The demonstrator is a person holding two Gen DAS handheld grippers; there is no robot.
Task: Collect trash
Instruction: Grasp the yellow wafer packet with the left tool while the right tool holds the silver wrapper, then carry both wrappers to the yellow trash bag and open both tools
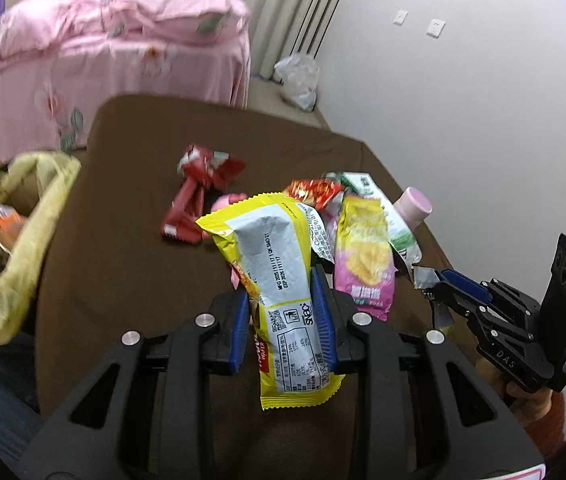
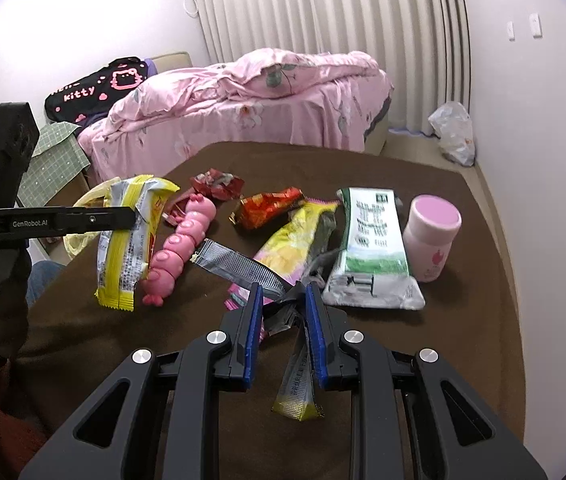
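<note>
Wrappers lay scattered over a brown table (image 1: 131, 264) in the left wrist view. At lower centre the left gripper (image 1: 283, 312) had its blue pads pressed on both sides of a yellow wafer wrapper (image 1: 279, 280), which stood up between them, clear of the table. A crumpled red wrapper (image 1: 199, 196) lay above it, a pink-and-yellow snack packet (image 1: 365, 256) to its right, and a yellow-lined trash bag (image 1: 15, 216) gaped at the left edge. At the right edge the right gripper (image 1: 437, 284) pinched a silvery scrap.

From the right wrist view, the right gripper (image 2: 283, 312) at lower centre was nearly closed on a crumpled silver wrapper (image 2: 243, 266), part of it hanging below the pads. At mid-left the left gripper held the yellow wafer wrapper (image 2: 127, 240) beside a pink caterpillar toy (image 2: 179, 244). A green-and-white packet (image 2: 371, 248) and a pink bottle (image 2: 431, 236) sat to the right.
</note>
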